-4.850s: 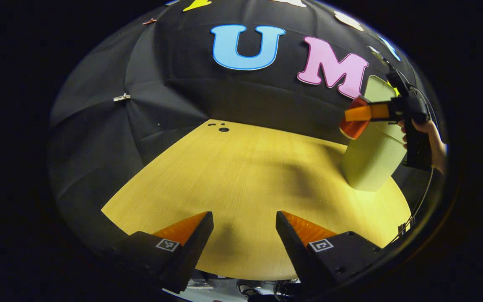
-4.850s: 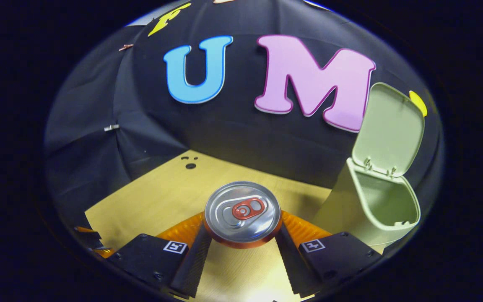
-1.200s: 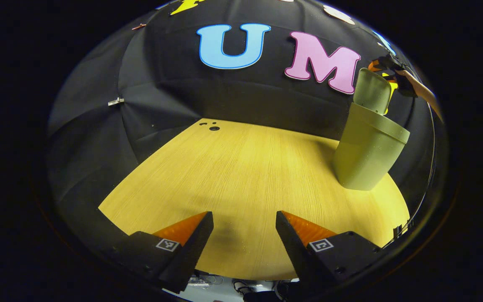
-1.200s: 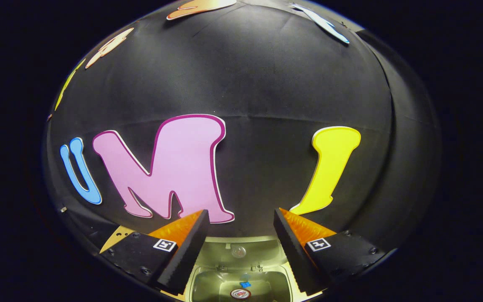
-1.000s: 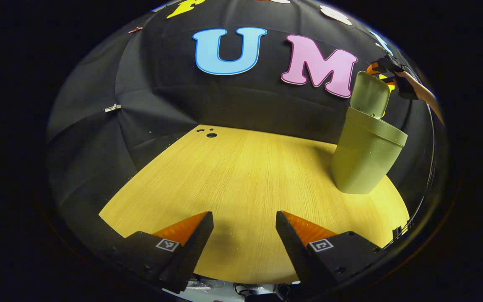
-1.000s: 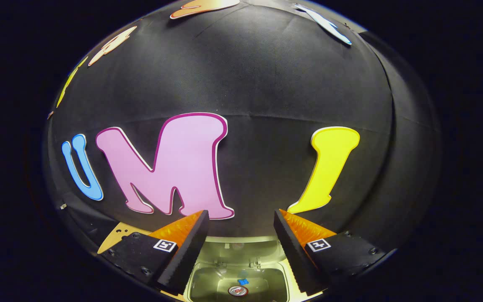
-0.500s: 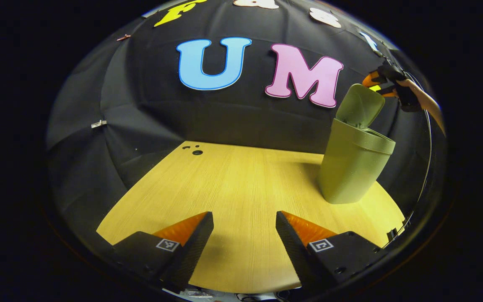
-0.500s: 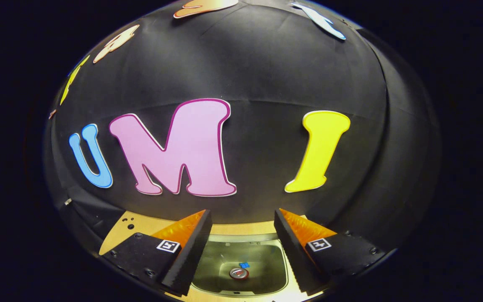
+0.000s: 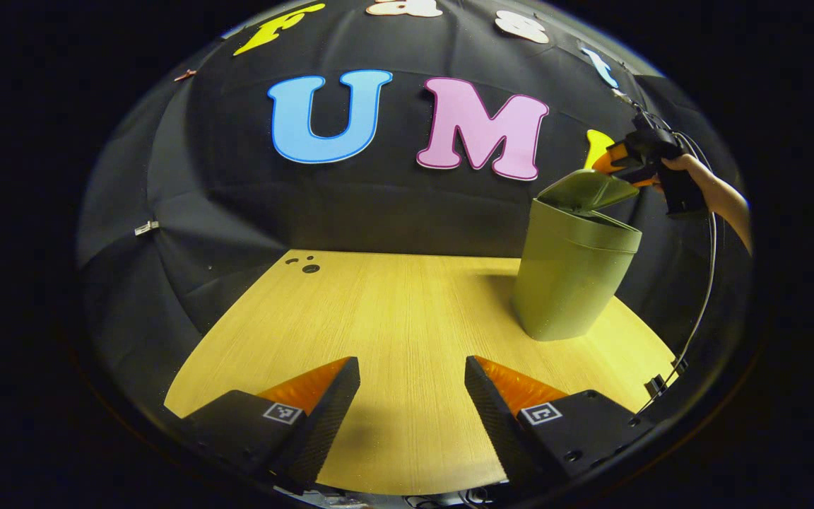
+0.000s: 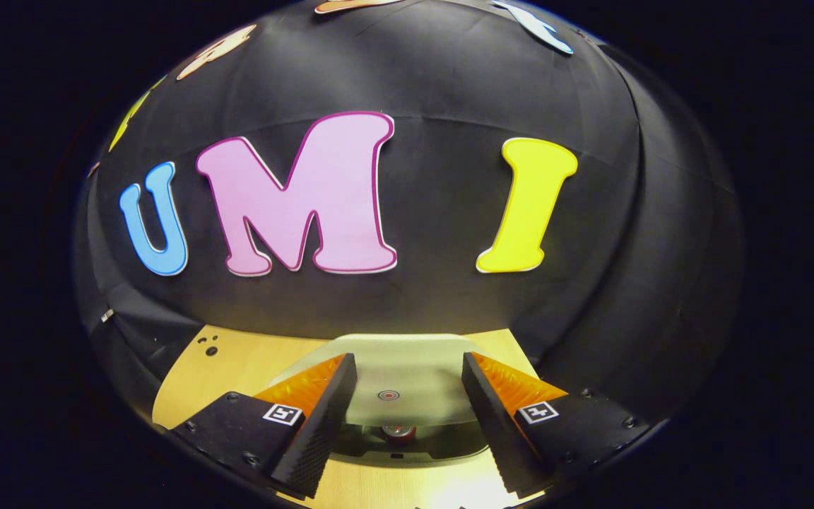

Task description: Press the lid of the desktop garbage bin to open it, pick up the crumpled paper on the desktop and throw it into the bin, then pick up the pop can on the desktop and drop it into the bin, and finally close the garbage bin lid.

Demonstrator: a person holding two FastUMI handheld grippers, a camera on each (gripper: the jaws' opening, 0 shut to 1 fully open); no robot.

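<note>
Wooden desktop [image 9: 393, 318]: you are lowering the hinged lid [image 10: 400, 385] of the olive plastic bin [image 9: 569, 283].
With the right gripper [image 10: 407, 396] spread wide and empty, pushing off-centre risks tipping it.

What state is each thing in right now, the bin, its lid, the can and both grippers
Garbage bin: upright on the table.
Lid: partly down, tilted, a gap left above the rim.
Pop can: inside the bin, glimpsed under the lid.
Right gripper: open, holding nothing, at the lid.
Left gripper: open, holding nothing, over the table.
</note>
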